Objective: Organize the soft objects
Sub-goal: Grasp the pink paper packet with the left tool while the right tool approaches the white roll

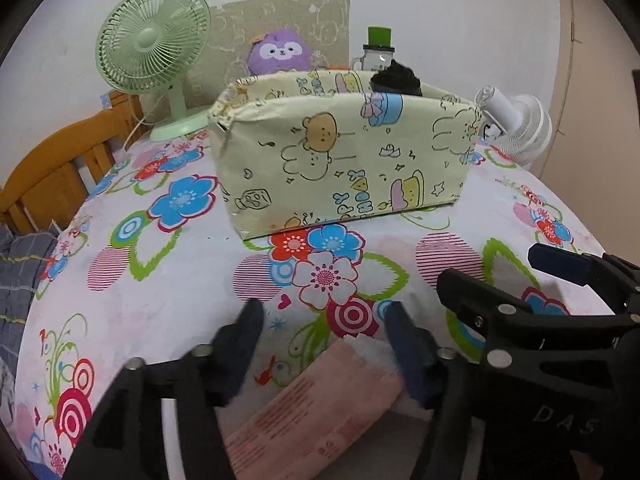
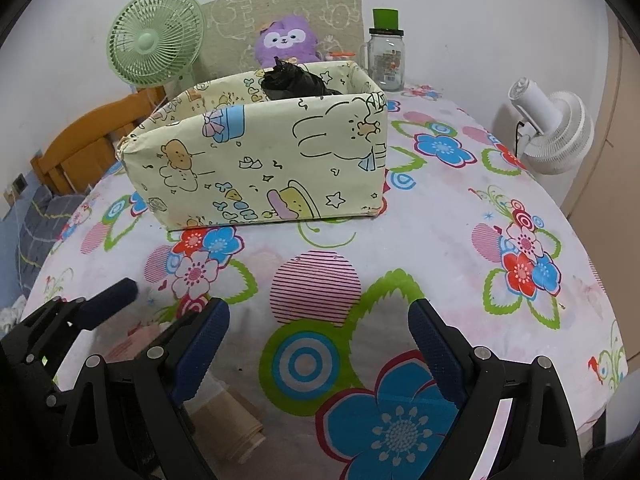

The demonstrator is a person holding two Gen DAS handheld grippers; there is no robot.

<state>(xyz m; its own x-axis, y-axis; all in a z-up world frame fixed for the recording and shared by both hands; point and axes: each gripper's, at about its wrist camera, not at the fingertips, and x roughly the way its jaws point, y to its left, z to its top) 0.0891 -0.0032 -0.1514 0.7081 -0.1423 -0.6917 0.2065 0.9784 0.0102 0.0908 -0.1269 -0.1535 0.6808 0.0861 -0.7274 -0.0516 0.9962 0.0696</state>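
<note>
A pale yellow cartoon-print fabric box (image 1: 340,160) stands on the flowered tablecloth; it also shows in the right wrist view (image 2: 260,168). A crumpled black soft item (image 1: 396,78) sits inside it (image 2: 290,78). My left gripper (image 1: 324,320) is open over a pink soft pack (image 1: 316,412) that lies between its fingers on the table. My right gripper (image 2: 320,332) is open and empty above the cloth. A beige roll (image 2: 232,420) lies under its left finger. The right gripper shows in the left wrist view (image 1: 540,280).
A purple plush (image 1: 280,52) (image 2: 286,42), a green fan (image 1: 156,60) (image 2: 156,42), a glass jar with green lid (image 1: 378,54) (image 2: 386,54) and a white fan (image 1: 520,124) (image 2: 556,128) stand behind the box. A wooden chair (image 1: 52,172) is at left.
</note>
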